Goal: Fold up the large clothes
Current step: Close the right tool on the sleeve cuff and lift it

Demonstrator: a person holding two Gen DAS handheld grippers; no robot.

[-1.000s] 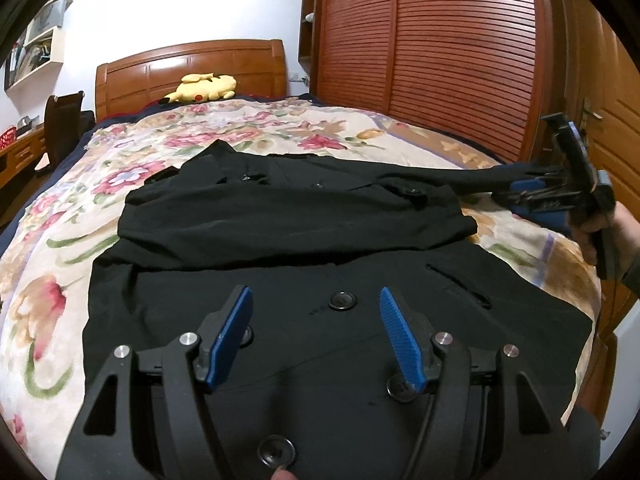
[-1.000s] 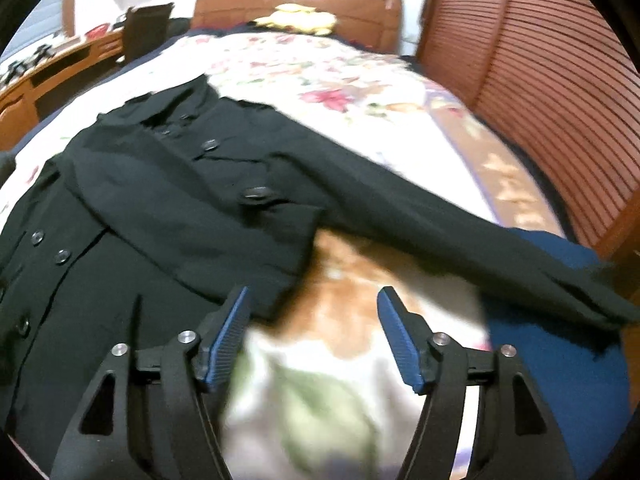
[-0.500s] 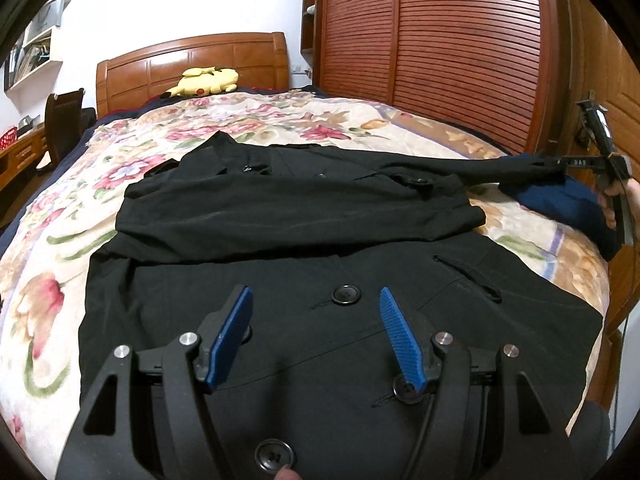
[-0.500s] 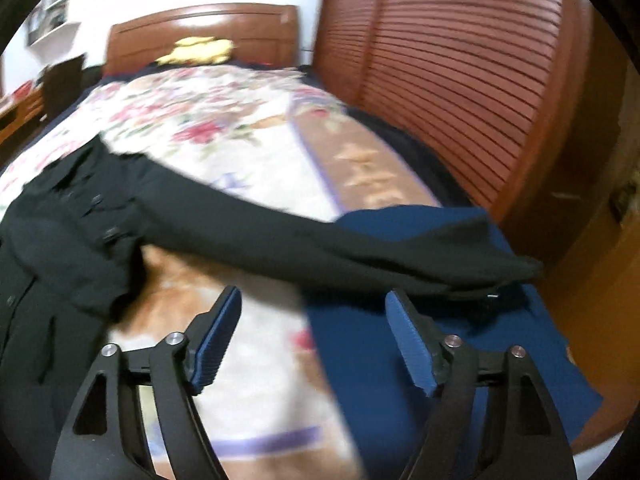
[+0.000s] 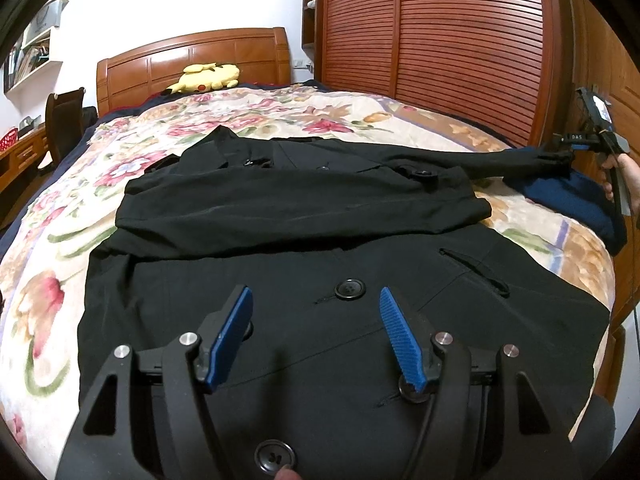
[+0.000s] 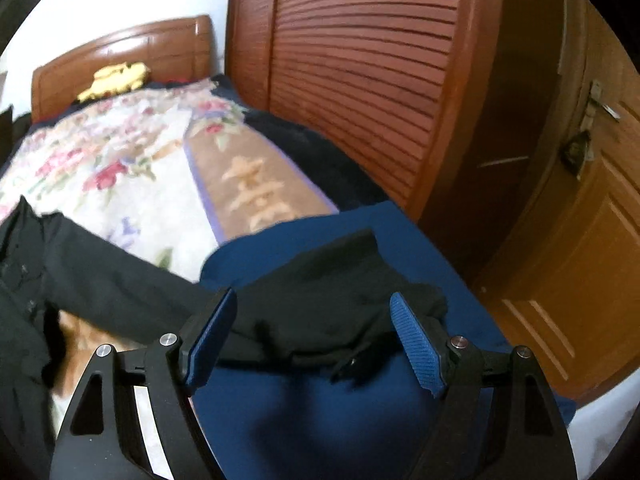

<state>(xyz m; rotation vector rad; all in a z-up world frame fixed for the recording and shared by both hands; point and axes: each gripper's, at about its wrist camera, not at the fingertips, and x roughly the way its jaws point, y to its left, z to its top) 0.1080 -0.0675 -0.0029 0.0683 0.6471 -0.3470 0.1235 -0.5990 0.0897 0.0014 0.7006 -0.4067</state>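
A large black buttoned coat lies face up on the floral quilt, one sleeve folded across its chest. Its other sleeve stretches right to the bed's edge. My left gripper hovers open over the coat's lower front, near a button, with nothing between its blue pads. My right gripper stands wide open around the sleeve cuff, which lies bunched on blue bedding; the pads do not press on it. In the left wrist view the right gripper sits at the sleeve's far end, in a person's hand.
Blue bedding covers the bed's near right corner. Slatted wooden wardrobe doors and a wooden door stand close along the right. A yellow plush toy rests by the headboard. A chair and a desk stand at left.
My right gripper has swung right along the outstretched sleeve, from beside the coat's body to the cuff, and its jaws have widened. The left gripper has stayed put.
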